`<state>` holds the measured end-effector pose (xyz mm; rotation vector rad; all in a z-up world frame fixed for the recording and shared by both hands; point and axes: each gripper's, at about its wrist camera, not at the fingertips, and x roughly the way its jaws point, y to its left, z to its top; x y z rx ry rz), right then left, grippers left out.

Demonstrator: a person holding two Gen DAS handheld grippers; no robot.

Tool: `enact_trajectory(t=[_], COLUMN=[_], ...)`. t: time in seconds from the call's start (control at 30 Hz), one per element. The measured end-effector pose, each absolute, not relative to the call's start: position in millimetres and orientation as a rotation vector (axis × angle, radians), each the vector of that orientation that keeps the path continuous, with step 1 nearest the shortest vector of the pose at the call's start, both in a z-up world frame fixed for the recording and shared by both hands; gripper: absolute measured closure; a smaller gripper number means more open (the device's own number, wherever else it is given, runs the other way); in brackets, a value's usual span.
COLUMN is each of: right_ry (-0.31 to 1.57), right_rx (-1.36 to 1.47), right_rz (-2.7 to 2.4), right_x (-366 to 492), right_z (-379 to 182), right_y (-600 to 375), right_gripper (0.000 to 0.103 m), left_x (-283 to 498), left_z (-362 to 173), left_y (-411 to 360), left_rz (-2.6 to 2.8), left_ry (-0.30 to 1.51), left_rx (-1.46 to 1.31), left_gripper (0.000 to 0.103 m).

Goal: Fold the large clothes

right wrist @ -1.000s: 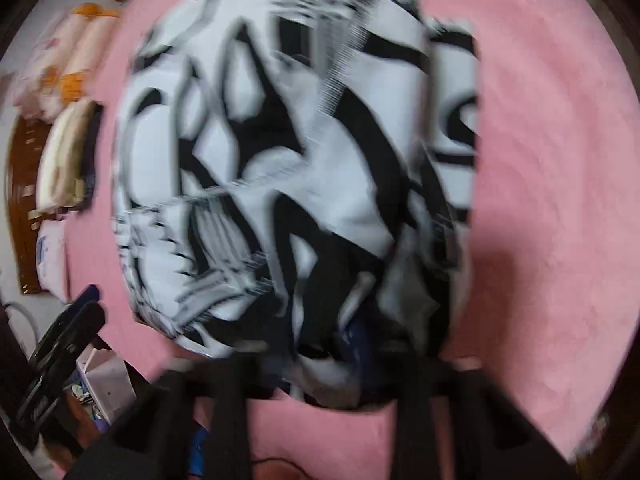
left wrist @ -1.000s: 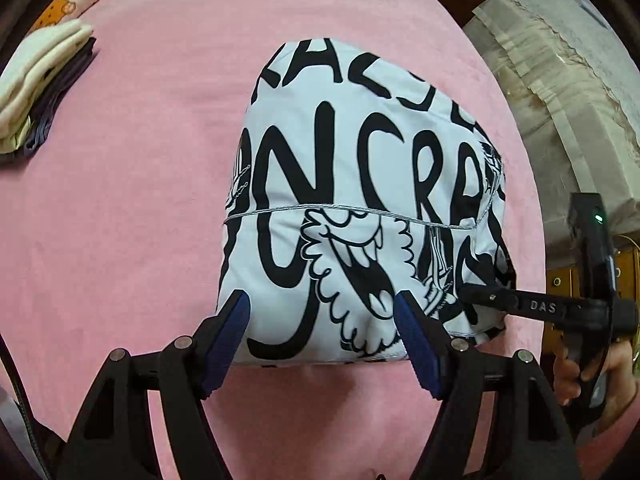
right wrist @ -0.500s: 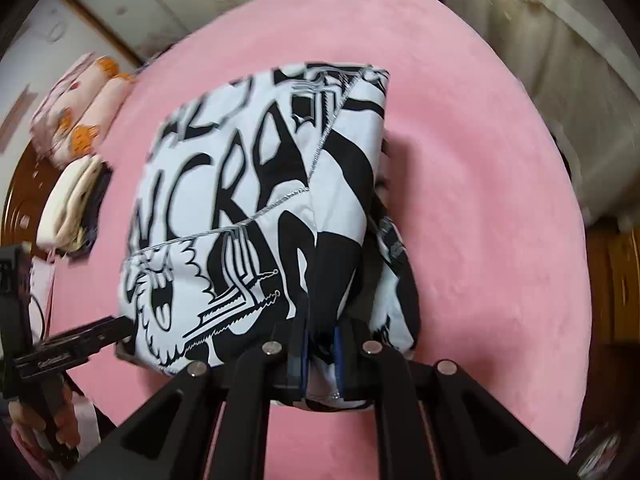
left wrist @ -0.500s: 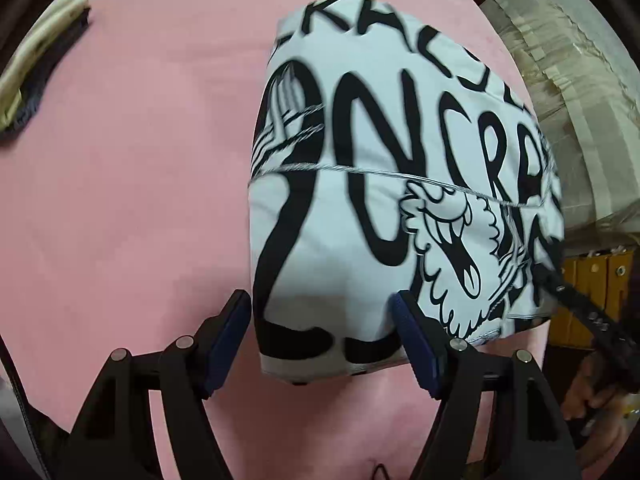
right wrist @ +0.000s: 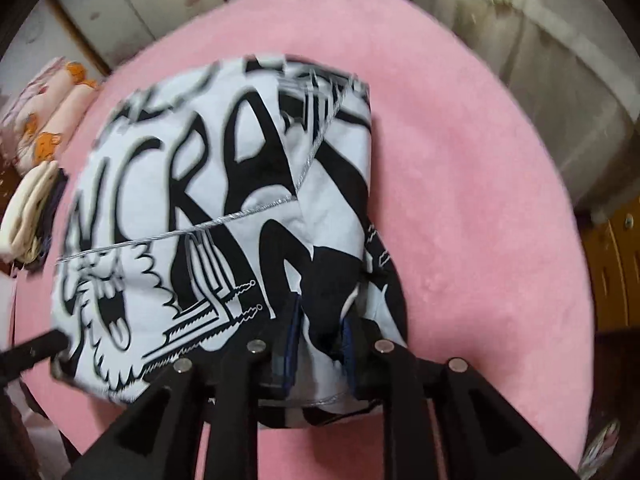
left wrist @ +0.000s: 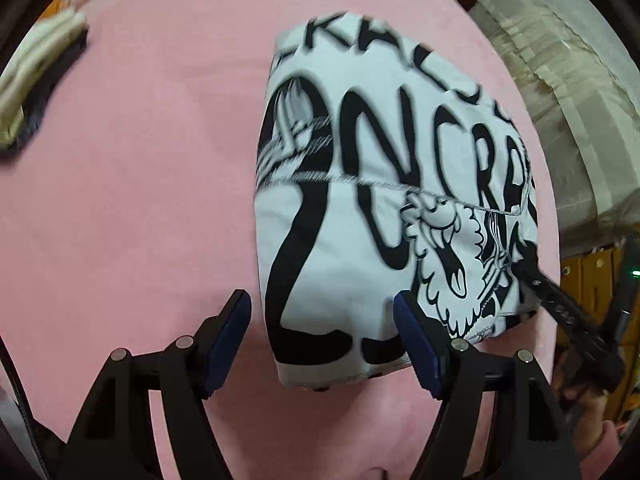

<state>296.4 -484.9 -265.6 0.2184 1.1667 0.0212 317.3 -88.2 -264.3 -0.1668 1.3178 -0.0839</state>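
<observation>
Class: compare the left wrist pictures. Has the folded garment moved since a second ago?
Cannot tell. The garment sits further right and the stacked clothes further left, so the camera itself probably moved.

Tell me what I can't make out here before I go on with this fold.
- Underside layers of the folded garment: hidden in both views by its own top panel.
- Right gripper grip: fabric bunches between the fingers, so how many layers are caught is unclear.
- Stacked clothes: blurred and cut off at the frame edges.
- Left gripper: open, contact with the cloth unclear.
</observation>
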Motion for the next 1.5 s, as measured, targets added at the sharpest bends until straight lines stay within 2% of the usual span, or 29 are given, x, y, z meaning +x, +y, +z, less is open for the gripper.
enact_trajectory(t=[0.07,0.17,0.2,0.23,0.3,0.4,0.43,0.47,0.5,0.6,0.77,0.9,1.03,1.23,1.4,1.5], right_ry=[1.113,1.008,0.983,0.958,0.957,1.007,1.023,1.052,1.069,1.128,1.189,1.166,1.144,1.127,1.01,1.012], right_rx=[0.191,0.135,0.134,0.142,0.18,0.28,0.309,0.36,0.388,0.518,0.544,0.362,0.357,0.032,0.21,0.318], right_rz=[-0.001,-0.045,-0.04,-0.018,0.057,0.192,0.22,0.249,0.255,0.294,0.279,0.166,0.102,0.084,0.251,0.366], right_x=[286.0,265.6,263.8,257.0,251.5,246.7,245.4,247.2,250.9,262.4,282.8,288.2,282.1,277.5,274.5,283.2], right_z=[-249.4,-222.9,-216.3,-208.6,-203.6,-211.8,-215.6,-224.3,-229.4,-257.0,-282.3,-276.0,-271.0,-266.9,-244.4,-245.0], right_y=[-480.8,-467.4,-473.8,-465.8,-464.1,-444.0,-442.2,-435.8,-429.0,-420.6,-422.7,-442.7,-487.2,-454.9,-436.5,-416.5], right_gripper=[0.084,0.083,0.083,0.082,0.082,0.085,0.087,0.097,0.103,0.103,0.103,0.103,0.103,0.103,0.103,0.103], left_x=[315.0,315.8,314.9,314.1,312.6,314.2,315.5,317.2,318.6,324.6,335.7,334.6,325.1,328.4,340.2,358.9], left_z=[-249.2,-235.6,-233.9,-233.0,-233.4,-242.0,-245.8,-250.9,-255.7,-273.2,-294.1,-287.0,-275.7,-281.8,-264.9,-262.6], left_y=[-88.3,-88.4,-92.9,-94.7,-97.5,-111.8,-115.3,-119.6,-122.3,-124.9,-127.9,-122.9,-107.8,-106.7,-120.6,-121.8], left_rz=[-0.087,-0.121,-0.132,-0.157,-0.225,-0.308,-0.311,-0.301,-0.297,-0.264,-0.23,-0.206,-0.175,-0.139,-0.187,-0.205], left_ry=[1.256,1.229,1.222,1.22,1.227,1.252,1.264,1.285,1.298,1.347,1.382,1.361,1.318,1.311,1.254,1.224], left_rx=[-0.12,-0.095,-0.094,-0.102,-0.142,-0.223,-0.242,-0.249,-0.251,-0.248,-0.229,-0.182,-0.144,-0.144,-0.088,-0.126], left_gripper=[0.036,0.048,0.058,0.071,0.084,0.095,0.095,0.095,0.096,0.096,0.097,0.099,0.099,0.099,0.099,0.099])
